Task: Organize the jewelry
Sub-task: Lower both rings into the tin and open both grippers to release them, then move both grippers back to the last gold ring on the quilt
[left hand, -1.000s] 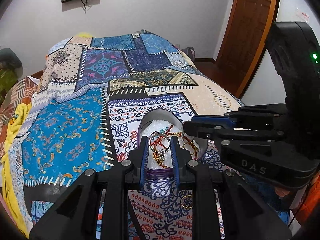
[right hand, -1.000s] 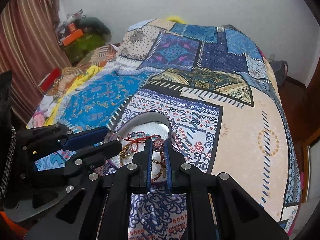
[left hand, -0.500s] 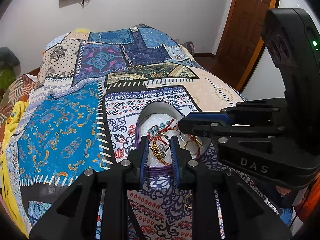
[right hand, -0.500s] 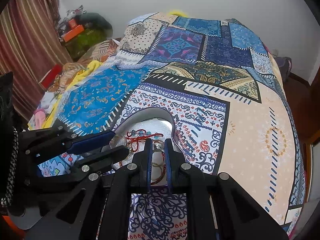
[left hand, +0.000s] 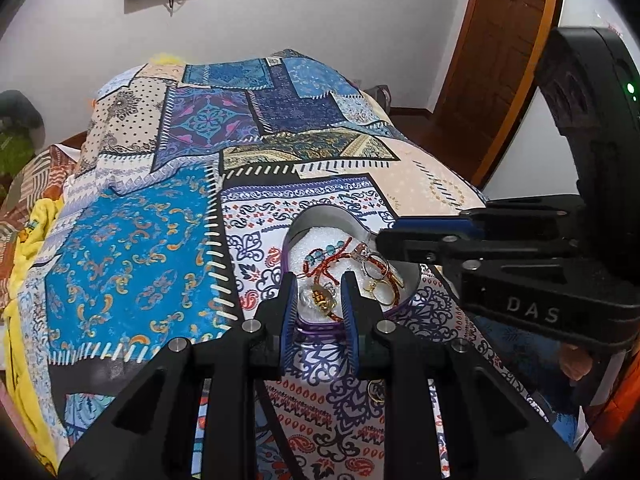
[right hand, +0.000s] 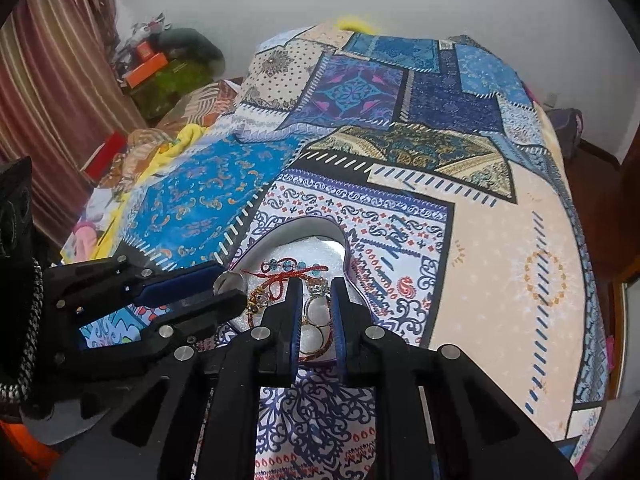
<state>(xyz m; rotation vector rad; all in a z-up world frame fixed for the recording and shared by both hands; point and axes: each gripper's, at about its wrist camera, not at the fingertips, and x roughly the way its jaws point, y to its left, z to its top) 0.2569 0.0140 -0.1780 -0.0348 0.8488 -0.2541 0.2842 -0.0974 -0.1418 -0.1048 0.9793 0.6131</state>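
Observation:
A heart-shaped tin (left hand: 320, 216) with white foam lining lies on the patterned bedspread (left hand: 132, 248) and holds a red cord bracelet with turquoise beads (left hand: 324, 256), gold rings (left hand: 380, 280) and a gold charm (left hand: 320, 298). It also shows in the right wrist view (right hand: 312, 228). My left gripper (left hand: 318, 284) is open over the tin's near edge with nothing between its jaws. My right gripper (right hand: 316, 292) is open over the rings (right hand: 316, 312). A small gold ring (left hand: 376, 392) lies on the bedspread in front of the tin.
The bedspread slopes away to a white wall. A wooden door (left hand: 500, 40) stands at the right. Clothes and boxes (right hand: 152, 64) are piled at the bed's left side beside a striped curtain (right hand: 48, 80).
The ring that sat between my left jaws is gone from them and lies in the tin. My right jaws have opened a little. Both grippers have shifted slightly over the tin.

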